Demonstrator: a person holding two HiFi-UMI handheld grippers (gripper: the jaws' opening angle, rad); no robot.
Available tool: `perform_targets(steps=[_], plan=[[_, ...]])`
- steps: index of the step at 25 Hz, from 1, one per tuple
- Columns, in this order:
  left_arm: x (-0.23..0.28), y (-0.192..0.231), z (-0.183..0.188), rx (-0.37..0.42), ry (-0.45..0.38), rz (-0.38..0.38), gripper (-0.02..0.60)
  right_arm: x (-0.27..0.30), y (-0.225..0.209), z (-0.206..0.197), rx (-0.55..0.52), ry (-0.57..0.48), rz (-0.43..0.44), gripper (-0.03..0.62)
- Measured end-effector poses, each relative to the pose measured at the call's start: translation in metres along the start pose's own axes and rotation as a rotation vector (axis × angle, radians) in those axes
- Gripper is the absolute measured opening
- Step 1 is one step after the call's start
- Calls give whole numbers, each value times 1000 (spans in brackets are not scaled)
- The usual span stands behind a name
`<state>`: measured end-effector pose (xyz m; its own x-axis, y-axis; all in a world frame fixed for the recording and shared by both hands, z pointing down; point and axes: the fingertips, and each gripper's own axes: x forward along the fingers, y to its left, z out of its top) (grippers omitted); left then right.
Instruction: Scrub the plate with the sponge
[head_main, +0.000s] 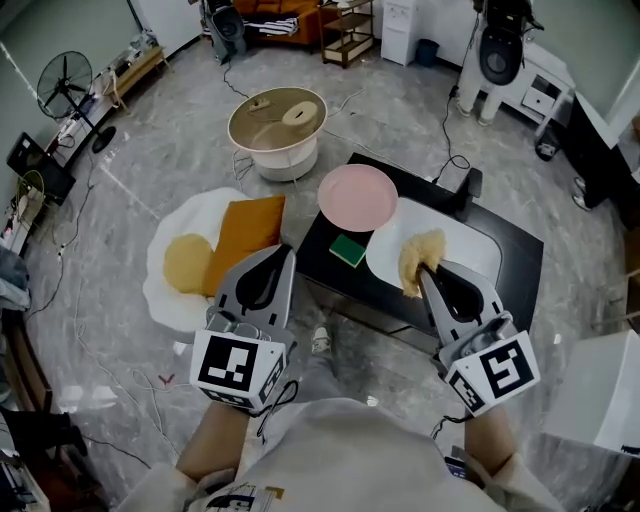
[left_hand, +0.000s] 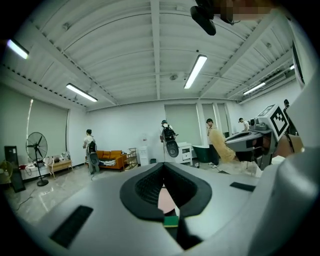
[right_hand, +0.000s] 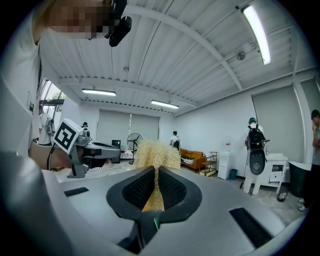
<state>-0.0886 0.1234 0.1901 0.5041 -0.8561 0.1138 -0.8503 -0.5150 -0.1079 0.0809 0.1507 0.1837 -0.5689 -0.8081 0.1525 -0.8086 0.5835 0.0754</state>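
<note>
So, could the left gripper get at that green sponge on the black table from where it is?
Probably yes. The green sponge lies uncovered at the black table's near corner, just ahead of the left gripper, nothing between them. The gripper's jaws are shut and empty, so they must open first.

My left gripper (head_main: 286, 252) and right gripper (head_main: 427, 270) are both held out in front of me, side by side and well apart, each pointing forward and a little downward. My forearms (head_main: 214, 441) come up from the bottom edge of the head view. Each gripper's marker cube (head_main: 238, 368) sits at its rear, just ahead of my wrist. In the left gripper view, my left gripper's (left_hand: 163, 165) jaws are closed together with nothing between them. In the right gripper view, my right gripper's (right_hand: 156, 170) jaws are clamped on a loofah (right_hand: 156, 152), which sticks out past the tips.
</note>
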Motion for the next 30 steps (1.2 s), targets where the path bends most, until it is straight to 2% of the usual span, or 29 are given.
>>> perform_targets(steps=[11, 17, 21, 23, 26, 30], plan=[[116, 105, -57, -71, 139, -112, 18, 145, -45, -34, 52, 160, -45, 46], [163, 135, -99, -207, 222, -149, 20, 190, -75, -82, 159, 260, -101, 46], [180, 151, -122, -236, 271, -162, 22, 211, -89, -104, 176, 308, -152, 46], [188, 155, -135, -241, 301, -172, 23, 222, -90, -113, 156, 336, -158, 46], [201, 154, -153, -252, 342, -188, 23, 237, -93, -127, 65, 394, -159, 46], [217, 147, -172, -316, 379, -201, 31, 254, -93, -146, 57, 442, -112, 46]])
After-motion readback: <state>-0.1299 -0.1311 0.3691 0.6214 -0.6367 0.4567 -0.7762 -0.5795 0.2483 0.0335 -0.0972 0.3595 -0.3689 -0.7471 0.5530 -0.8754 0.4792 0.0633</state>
